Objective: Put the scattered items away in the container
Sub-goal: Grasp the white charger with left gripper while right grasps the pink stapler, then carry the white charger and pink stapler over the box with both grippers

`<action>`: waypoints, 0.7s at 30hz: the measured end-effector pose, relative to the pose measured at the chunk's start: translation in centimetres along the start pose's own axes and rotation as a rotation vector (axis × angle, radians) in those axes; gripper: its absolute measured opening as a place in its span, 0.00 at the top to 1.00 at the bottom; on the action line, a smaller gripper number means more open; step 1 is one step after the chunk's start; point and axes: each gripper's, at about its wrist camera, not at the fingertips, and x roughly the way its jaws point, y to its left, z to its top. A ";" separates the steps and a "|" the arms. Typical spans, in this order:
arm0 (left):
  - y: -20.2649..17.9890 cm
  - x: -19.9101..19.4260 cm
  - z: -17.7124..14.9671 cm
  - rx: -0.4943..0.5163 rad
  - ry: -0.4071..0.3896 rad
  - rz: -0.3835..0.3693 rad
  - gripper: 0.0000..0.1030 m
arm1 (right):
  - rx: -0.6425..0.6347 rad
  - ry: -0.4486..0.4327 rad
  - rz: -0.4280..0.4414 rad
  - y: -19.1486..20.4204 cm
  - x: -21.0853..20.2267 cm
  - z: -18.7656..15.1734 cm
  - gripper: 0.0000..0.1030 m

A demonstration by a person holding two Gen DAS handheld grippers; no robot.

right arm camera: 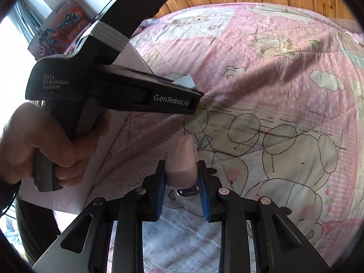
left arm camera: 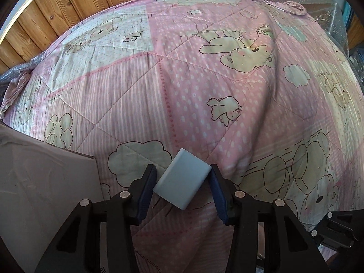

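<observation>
In the left wrist view, the left gripper [left arm camera: 182, 182] at 6 o'clock has its blue-padded fingers [left arm camera: 145, 191] pressed against a pale blue rounded rectangular block [left arm camera: 182, 179], held tilted above the pink quilted bear-print bedspread [left arm camera: 193, 86], with a white cardboard container [left arm camera: 41, 182] at 8 o'clock. In the right wrist view, the right gripper [right arm camera: 180, 179] at 6 o'clock clamps a pale pink rounded plastic case [right arm camera: 182, 159] above the bedspread, while a hand [right arm camera: 45, 143] at 9 o'clock grips the other tool's handle.
</observation>
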 end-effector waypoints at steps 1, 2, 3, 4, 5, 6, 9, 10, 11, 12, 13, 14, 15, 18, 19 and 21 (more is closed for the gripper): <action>0.0 -0.2 -0.1 -0.004 -0.002 0.002 0.53 | 0.010 -0.007 0.000 -0.1 -0.4 0.1 0.73; 0.0 -0.4 -0.3 -0.010 -0.005 0.006 0.53 | 0.022 -0.013 0.001 -0.2 -0.7 0.1 0.73; 0.1 -0.7 -0.5 -0.017 -0.007 0.007 0.53 | 0.032 -0.018 -0.001 -0.3 -1.1 0.1 0.73; 0.1 -1.1 -0.7 -0.022 -0.010 0.006 0.53 | 0.043 -0.020 -0.002 -0.4 -1.4 0.1 0.73; 0.0 -1.5 -0.9 -0.025 -0.016 0.009 0.53 | 0.054 -0.019 -0.003 -0.5 -1.6 0.0 0.74; -0.1 -2.0 -1.0 -0.027 -0.023 0.016 0.53 | 0.065 -0.019 -0.008 -0.6 -1.8 0.0 0.74; -0.2 -3.3 -1.6 -0.049 -0.043 0.029 0.53 | 0.082 -0.023 -0.024 -0.4 -2.5 -0.5 0.74; -0.2 -3.8 -1.8 -0.054 -0.047 0.028 0.53 | 0.083 -0.026 -0.029 -0.3 -2.8 -0.7 0.74; -0.4 -4.2 -2.1 -0.057 -0.051 0.026 0.53 | 0.084 -0.029 -0.032 -0.1 -3.1 -0.9 0.74; -0.6 -4.7 -2.4 -0.057 -0.055 0.024 0.53 | 0.085 -0.033 -0.032 0.1 -3.4 -1.1 0.73; -0.9 -5.2 -2.8 -0.057 -0.058 0.021 0.53 | 0.086 -0.040 -0.035 0.4 -3.8 -1.4 0.73; -1.1 -5.7 -3.2 -0.059 -0.062 0.017 0.53 | 0.087 -0.047 -0.037 0.6 -4.1 -1.6 0.73; -1.2 -6.0 -3.5 -0.060 -0.066 0.012 0.53 | 0.089 -0.053 -0.035 0.8 -4.5 -1.8 0.73; -2.1 -7.1 -5.0 -0.063 -0.077 -0.004 0.53 | 0.093 -0.073 -0.044 1.0 -5.6 -2.4 0.73; -2.4 -7.2 -5.1 -0.064 -0.080 -0.010 0.53 | 0.094 -0.078 -0.048 1.2 -5.9 -2.8 0.73; -3.0 -7.4 -5.0 -0.068 -0.087 -0.018 0.53 | 0.096 -0.086 -0.062 1.5 -6.3 -3.2 0.73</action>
